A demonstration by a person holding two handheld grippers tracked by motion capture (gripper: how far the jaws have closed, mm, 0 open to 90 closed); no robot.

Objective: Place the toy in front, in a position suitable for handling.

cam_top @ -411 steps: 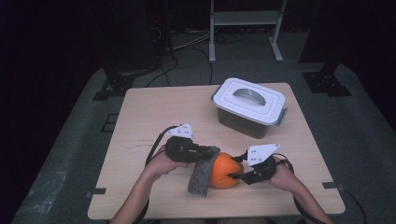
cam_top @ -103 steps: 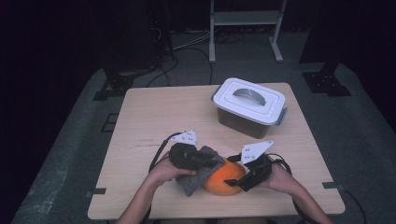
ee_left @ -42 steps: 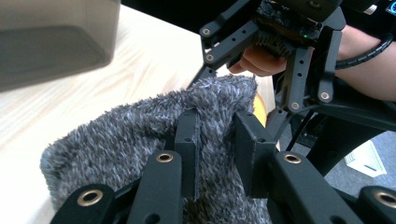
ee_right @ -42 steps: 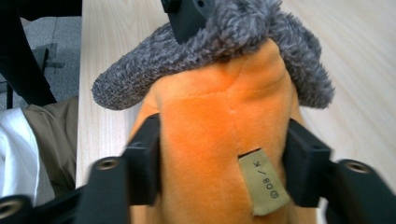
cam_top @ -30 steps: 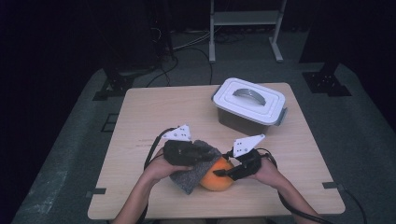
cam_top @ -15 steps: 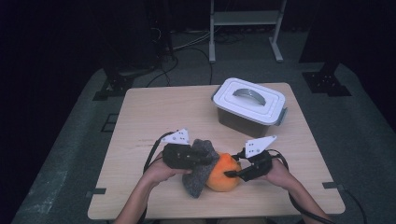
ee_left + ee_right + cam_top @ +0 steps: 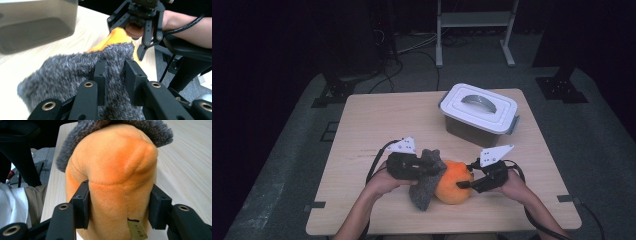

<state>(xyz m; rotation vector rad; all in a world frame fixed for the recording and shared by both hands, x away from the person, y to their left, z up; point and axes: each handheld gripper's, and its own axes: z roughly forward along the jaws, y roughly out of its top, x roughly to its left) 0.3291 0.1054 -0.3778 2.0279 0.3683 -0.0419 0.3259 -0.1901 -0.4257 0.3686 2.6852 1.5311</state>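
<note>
Two hand-held grippers work on one soft toy near the front edge of a pale wooden table (image 7: 362,120). The toy is an orange plush body (image 7: 453,182) with a grey furry part (image 7: 424,187) draped over its left side and top. The left gripper (image 7: 116,72) is pinched tight on a fold of the grey fur. The right gripper (image 7: 119,207) is clamped around the orange body, its jaws set wide and sinking slightly into the plush; a small paper tag (image 7: 137,230) hangs by them. A lidded plastic container (image 7: 479,115) stands well apart, farther back on the right.

Judging by how it dents, the toy is light, squashy and unbreakable. Fur gives good grip but stretches and slides over the stuffing, so the firmer hold is likely around the stuffed orange middle, not the loose grey pile.
</note>
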